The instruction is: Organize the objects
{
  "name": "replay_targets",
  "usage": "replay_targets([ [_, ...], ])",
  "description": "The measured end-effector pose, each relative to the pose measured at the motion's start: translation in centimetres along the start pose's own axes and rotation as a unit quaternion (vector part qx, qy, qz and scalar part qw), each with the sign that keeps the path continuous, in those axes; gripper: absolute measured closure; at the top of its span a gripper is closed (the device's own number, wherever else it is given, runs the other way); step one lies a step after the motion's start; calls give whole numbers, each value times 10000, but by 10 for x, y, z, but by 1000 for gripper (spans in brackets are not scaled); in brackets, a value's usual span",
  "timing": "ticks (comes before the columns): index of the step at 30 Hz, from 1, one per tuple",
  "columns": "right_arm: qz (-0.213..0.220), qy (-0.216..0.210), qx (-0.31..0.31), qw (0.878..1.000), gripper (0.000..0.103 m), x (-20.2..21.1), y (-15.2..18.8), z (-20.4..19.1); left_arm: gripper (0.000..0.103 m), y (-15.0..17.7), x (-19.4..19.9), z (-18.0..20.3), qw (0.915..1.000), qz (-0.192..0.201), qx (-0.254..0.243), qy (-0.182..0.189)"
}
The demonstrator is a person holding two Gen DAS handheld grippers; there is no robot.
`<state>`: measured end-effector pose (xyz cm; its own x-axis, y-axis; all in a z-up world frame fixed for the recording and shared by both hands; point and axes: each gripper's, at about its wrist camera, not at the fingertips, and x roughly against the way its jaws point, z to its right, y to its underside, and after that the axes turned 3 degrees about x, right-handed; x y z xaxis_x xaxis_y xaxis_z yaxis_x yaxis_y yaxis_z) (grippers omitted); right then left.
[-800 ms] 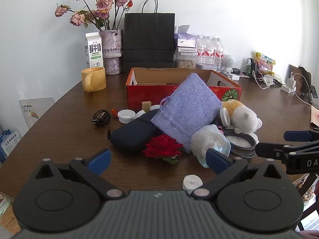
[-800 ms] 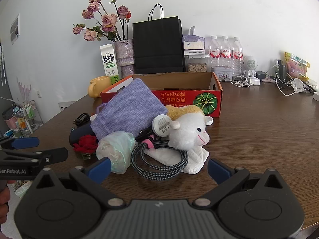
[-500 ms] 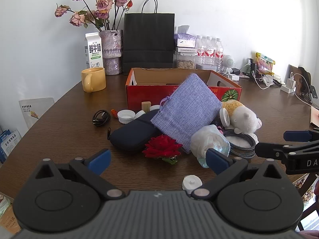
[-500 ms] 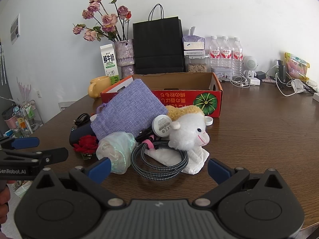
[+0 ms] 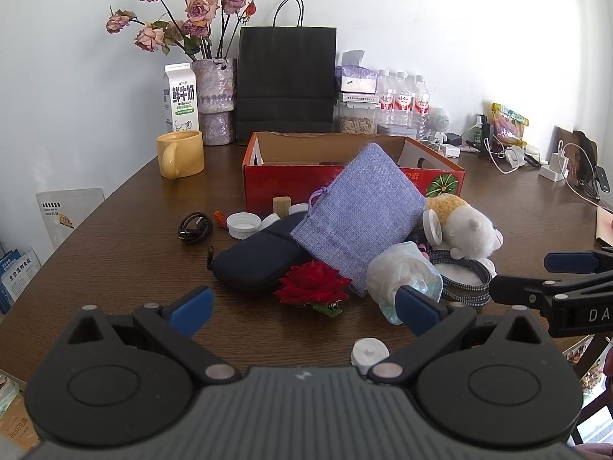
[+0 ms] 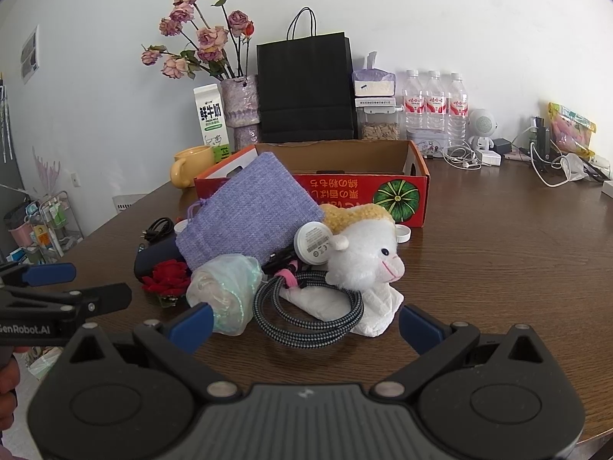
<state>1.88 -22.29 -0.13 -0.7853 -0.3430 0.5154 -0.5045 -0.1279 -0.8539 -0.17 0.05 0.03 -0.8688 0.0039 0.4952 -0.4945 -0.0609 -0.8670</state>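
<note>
A heap lies in front of an open red cardboard box (image 5: 283,184) (image 6: 417,191): a purple cloth pouch (image 5: 360,222) (image 6: 253,214), a dark zip case (image 5: 256,260), a red fabric rose (image 5: 314,283) (image 6: 168,274), a crumpled plastic bag (image 5: 398,276) (image 6: 226,287), a coiled braided cable (image 6: 306,318) and a plush sheep (image 5: 467,230) (image 6: 364,257). My left gripper (image 5: 302,306) is open and empty, short of the rose. My right gripper (image 6: 306,322) is open and empty, short of the cable. Each gripper shows at the other view's edge.
White lids (image 5: 243,226), a small black cable (image 5: 195,228) and a wooden block (image 5: 282,205) lie left of the heap. A white cap (image 5: 369,350) lies under my left gripper. A yellow mug (image 5: 180,153), milk carton, flower vase, black bag (image 5: 285,84) and bottles stand behind the box.
</note>
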Motion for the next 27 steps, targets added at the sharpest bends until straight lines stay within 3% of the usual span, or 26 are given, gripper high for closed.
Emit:
replay_targets([
  [27, 0, 14, 5, 10000, 0, 1, 0, -1, 0, 0, 0, -1, 10000, 1, 11, 9],
])
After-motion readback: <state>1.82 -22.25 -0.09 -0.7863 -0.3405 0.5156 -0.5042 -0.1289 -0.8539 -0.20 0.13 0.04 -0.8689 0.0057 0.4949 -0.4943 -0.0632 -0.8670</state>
